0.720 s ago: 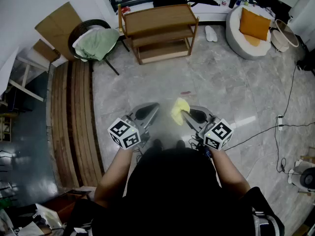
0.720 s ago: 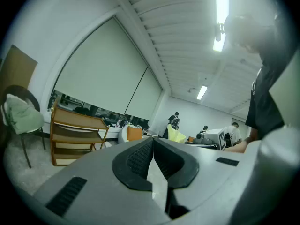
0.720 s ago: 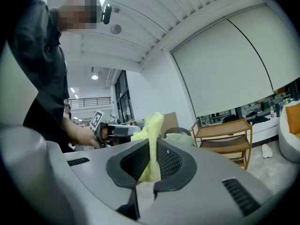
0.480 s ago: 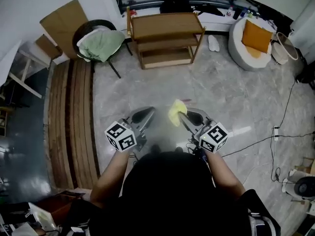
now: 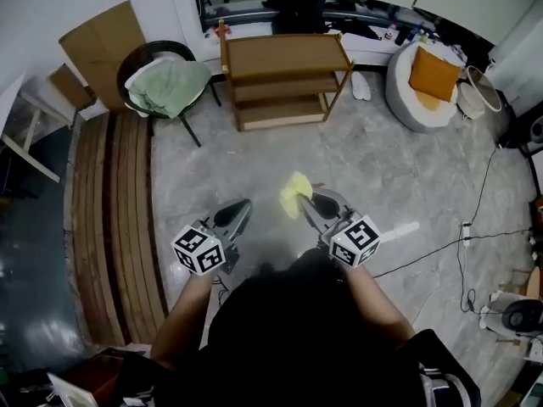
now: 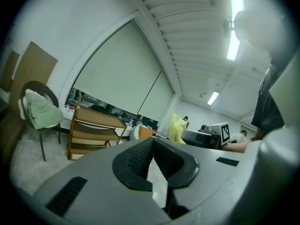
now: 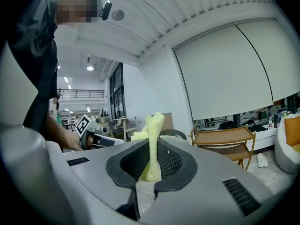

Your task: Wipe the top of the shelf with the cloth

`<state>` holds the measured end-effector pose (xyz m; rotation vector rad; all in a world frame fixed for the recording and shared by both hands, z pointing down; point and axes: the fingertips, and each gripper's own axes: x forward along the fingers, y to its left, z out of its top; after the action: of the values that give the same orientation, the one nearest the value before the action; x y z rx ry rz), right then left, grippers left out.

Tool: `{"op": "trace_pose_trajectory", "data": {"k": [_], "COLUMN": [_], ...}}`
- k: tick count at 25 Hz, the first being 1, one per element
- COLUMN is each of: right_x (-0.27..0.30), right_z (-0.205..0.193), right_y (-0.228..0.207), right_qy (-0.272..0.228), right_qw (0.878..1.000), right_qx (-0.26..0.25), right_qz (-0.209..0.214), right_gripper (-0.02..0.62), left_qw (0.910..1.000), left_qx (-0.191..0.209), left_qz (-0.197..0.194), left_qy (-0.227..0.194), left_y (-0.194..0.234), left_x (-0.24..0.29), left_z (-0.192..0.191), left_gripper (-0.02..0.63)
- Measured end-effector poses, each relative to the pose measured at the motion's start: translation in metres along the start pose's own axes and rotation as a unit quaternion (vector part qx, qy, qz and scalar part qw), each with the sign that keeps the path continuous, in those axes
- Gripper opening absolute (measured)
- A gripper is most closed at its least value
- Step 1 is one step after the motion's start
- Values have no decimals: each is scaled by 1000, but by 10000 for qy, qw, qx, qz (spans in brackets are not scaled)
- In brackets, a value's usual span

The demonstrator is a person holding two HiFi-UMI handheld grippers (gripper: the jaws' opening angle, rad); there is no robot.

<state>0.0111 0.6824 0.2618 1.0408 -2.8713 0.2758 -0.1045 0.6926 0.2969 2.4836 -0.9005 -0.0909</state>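
Person stands on grey marble floor [image 5: 399, 159], one gripper in each hand, both held at waist height. Right gripper [image 5: 299, 200] jaws pinching yellow cloth [image 5: 294, 192]; cloth sticks up from between jaws as crumpled tuft. Left gripper [image 5: 241, 207] jaws pressed together at tips, nothing between. Wooden three-tier shelf [image 5: 284, 54] stands well ahead, by wall, apart from both grippers. Chair [image 5: 161, 81] with green fabric left of shelf.

Soft yellow cloth [image 5: 294, 192], smooth wooden shelf [image 5: 284, 55], glossy marbled stone floor [image 5: 399, 168].
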Motion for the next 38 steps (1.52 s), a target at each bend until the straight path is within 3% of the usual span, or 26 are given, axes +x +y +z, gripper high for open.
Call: {"op": "trace_pose_trajectory", "data": {"k": [5, 9, 14, 18, 28, 34, 38], "right_x": [19, 34, 58, 112, 197, 265, 304], "right_z": [-10, -10, -12, 12, 33, 43, 43], "right_y": [1, -26, -85, -132, -247, -289, -315], "right_qy": [311, 370, 393, 415, 443, 484, 619], "right_qw": [9986, 9977, 9973, 9952, 9913, 9925, 9933], "right_qx": [66, 162, 193, 277, 309, 342, 343], "right_qz": [425, 536, 595, 842, 1199, 1073, 915], "right_gripper": [46, 46, 46, 46, 46, 46, 46], "left_qw": [9999, 9998, 9995, 9989, 9962, 9941, 9939], "left_qx": [-130, -149, -112, -124, -174, -364, -563], "left_qz": [-65, -94, 39, 233, 825, 1018, 941], "left_qy": [83, 132, 285, 399, 238, 110, 87], "left_y": [26, 44, 75, 119, 213, 281, 327], "left_x": [17, 51, 103, 137, 218, 225, 237], "left_z": [2, 10, 25, 70, 139, 169, 178], "left_gripper": [12, 12, 11, 12, 11, 11, 12]}}
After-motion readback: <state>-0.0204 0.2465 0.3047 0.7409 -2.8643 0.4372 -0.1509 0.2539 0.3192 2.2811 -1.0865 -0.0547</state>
